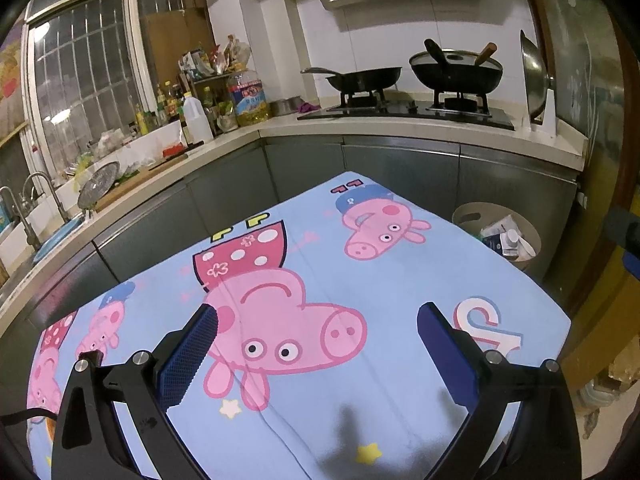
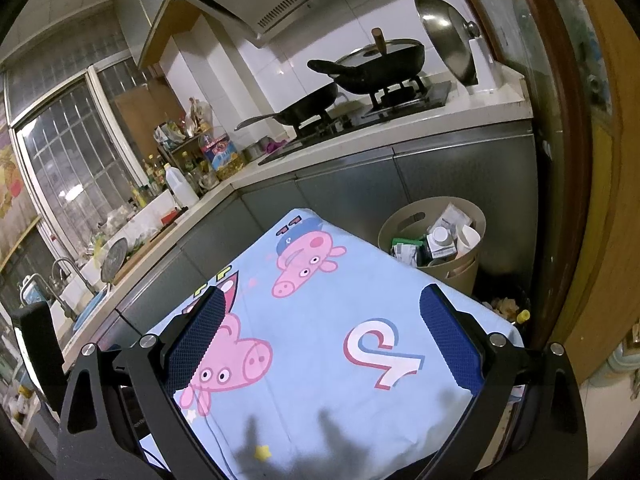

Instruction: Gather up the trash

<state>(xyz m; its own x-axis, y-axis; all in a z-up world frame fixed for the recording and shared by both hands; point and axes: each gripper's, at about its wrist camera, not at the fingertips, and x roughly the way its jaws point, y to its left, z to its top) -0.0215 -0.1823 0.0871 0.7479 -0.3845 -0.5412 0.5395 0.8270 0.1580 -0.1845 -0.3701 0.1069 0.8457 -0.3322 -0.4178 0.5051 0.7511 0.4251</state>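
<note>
Both grippers, left (image 1: 318,318) and right (image 2: 320,300): black frames, silver screws, blue textured jaws

a blue cartoon-pig tablecloth (image 1: 304,280) covers the table from centre down to 6 o'clock. at 1 o'clock a lidded wok (image 1: 456,70) sits on the gas hob (image 1: 404,112), with a frying pan (image 1: 360,76) just beside it at 12. a steel lid (image 1: 534,76) stands upright at 2 o'clock. cooking oil (image 1: 248,98) and sauce bottles (image 1: 168,104) crowd the counter (image 1: 360,128) at 10, the faucet (image 1: 40,192) at 9.

White-tiled kitchen wall (image 1: 360,40), grey cabinets (image 1: 400,168), barred window (image 1: 80,80).
</note>
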